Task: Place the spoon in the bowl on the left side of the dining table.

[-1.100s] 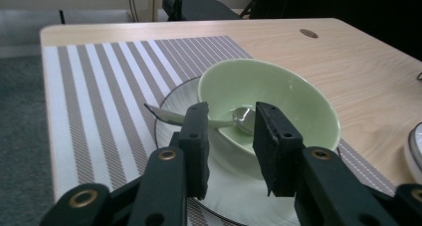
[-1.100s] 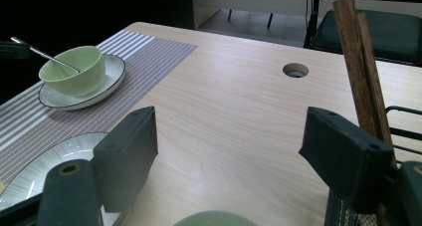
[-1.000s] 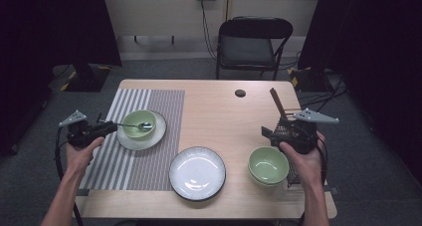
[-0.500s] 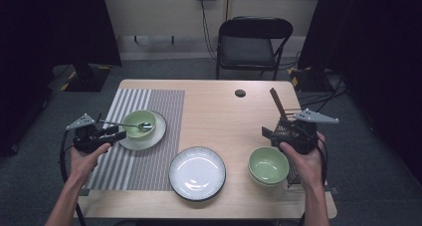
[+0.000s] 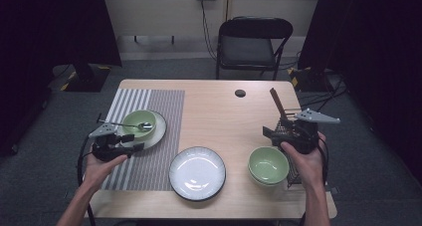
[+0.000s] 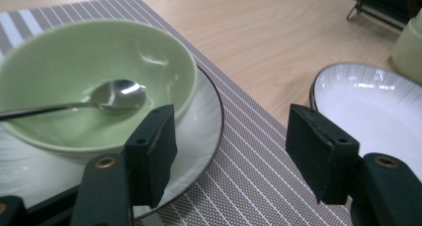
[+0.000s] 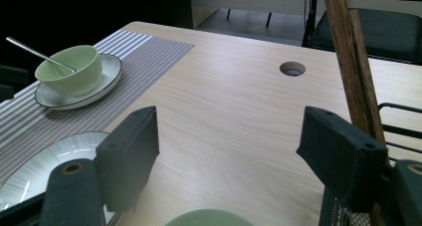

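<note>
The left gripper (image 5: 133, 142) sits just beside the plate (image 5: 158, 131) on the striped placemat (image 5: 149, 161), its jaws having just been opening with nothing between them (a release, by the look of it). The spoon (image 6: 107, 97) rests in the green bowl (image 6: 94, 71). The right gripper (image 5: 272, 135) waits spread and empty near the rack (image 5: 286, 131).

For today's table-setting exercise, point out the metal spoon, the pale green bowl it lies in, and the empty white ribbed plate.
metal spoon (image 6: 117, 94), left gripper view, on its shiny scoop.
pale green bowl (image 6: 164, 61), left gripper view, on its inner wall.
empty white ribbed plate (image 5: 197, 172), high view, on its bare middle.
</note>
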`<action>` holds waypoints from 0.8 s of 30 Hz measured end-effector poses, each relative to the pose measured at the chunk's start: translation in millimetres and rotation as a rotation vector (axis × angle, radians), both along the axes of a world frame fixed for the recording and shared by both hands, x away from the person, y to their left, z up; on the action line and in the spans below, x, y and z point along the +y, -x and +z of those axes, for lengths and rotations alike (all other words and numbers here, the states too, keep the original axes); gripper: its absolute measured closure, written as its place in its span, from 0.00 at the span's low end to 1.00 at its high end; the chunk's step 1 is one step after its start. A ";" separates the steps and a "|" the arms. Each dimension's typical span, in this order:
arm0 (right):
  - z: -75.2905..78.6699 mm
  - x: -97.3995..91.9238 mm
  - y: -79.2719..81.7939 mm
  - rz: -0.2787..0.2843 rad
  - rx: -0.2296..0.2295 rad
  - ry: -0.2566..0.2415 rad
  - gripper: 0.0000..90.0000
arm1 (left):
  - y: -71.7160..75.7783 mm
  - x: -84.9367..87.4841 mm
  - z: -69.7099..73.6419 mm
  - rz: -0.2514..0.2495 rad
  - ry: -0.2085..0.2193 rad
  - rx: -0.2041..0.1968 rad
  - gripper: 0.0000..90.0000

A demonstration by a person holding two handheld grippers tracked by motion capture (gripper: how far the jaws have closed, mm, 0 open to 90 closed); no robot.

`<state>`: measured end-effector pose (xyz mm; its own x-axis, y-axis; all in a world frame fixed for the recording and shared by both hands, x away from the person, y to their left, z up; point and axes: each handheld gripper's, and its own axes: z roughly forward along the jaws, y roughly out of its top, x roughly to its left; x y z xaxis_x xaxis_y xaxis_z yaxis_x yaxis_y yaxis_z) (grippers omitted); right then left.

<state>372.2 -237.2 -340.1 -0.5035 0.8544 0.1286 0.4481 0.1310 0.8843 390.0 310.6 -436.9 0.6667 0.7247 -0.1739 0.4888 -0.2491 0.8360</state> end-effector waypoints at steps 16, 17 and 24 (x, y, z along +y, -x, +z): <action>4.2 -6.2 -9.1 -0.034 -0.006 0.013 0.27 | 2.3 -30.4 -34.8 -0.047 -0.127 0.061 0.32; 5.4 -6.6 -10.5 -0.037 -0.009 0.011 0.27 | 2.2 -31.9 -35.5 -0.051 -0.137 0.061 0.31; 15.4 -3.1 -19.9 -0.037 -0.015 0.016 0.26 | 6.0 -39.1 -45.0 -0.061 -0.126 0.092 0.29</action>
